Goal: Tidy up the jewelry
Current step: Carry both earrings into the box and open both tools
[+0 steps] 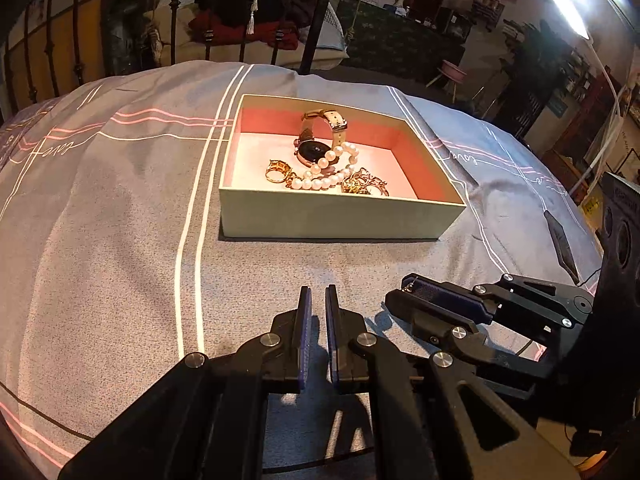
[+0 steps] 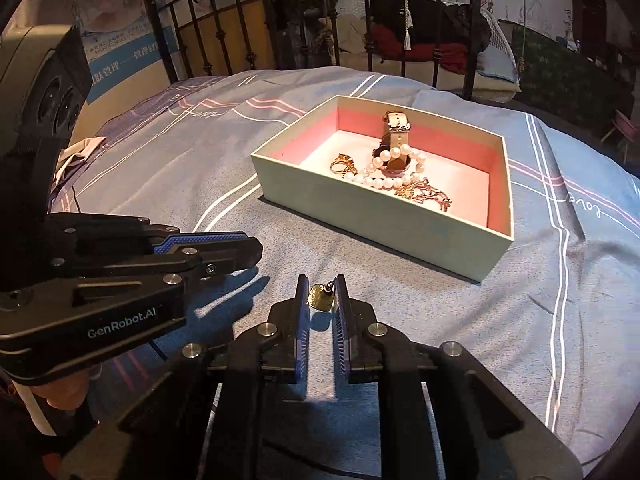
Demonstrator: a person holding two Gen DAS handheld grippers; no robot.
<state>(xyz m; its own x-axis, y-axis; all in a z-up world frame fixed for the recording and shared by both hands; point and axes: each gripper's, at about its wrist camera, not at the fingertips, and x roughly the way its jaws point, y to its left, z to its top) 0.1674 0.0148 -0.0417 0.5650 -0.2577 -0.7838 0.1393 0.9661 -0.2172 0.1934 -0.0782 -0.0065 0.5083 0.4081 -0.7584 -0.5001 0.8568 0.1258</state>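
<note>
Nearby, open box [image 2: 376, 216], pearls [image 2: 384, 180], watch [image 2: 394, 128]

Matt paperboard box [image 2: 384, 216] with pink lining; glossy pearl strand [image 2: 394, 162]; shiny gold-metal earring [image 2: 321, 298]; matt woven cloth bedspread [image 1: 120, 240].

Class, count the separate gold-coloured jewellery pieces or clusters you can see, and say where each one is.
3: a gold ring at the box's left, a tangled gold cluster at its right, and an earring in the right gripper. The tangle may hide more.
</note>
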